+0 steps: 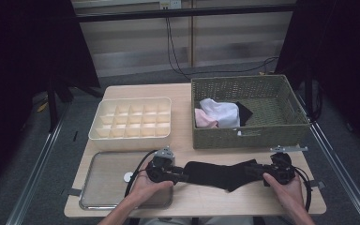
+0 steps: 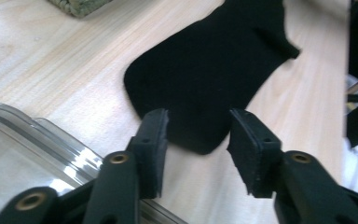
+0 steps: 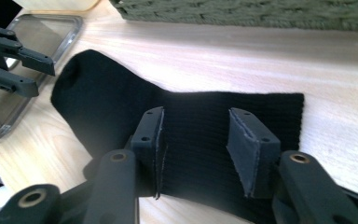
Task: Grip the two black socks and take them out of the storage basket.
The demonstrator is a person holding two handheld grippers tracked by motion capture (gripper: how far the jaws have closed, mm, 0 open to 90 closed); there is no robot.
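Observation:
A black sock (image 1: 215, 174) lies flat across the front of the wooden table, toe to the left, cuff to the right. My left gripper (image 1: 183, 177) is at the toe end. In the left gripper view its jaws (image 2: 198, 135) stand apart over the rounded toe of the sock (image 2: 205, 70), pads not pressing on it. My right gripper (image 1: 255, 171) is at the cuff end. In the right gripper view its jaws (image 3: 196, 135) are spread above the ribbed cuff of the sock (image 3: 121, 102), which lies flat on the wood.
A metal tray (image 1: 98, 187) sits at the front left, under my left hand. Behind it stands a cream divided organiser (image 1: 96, 133). A green wicker basket (image 1: 248, 138) at the back right holds white, pink and black cloth items (image 1: 218, 114). The table's front edge is close.

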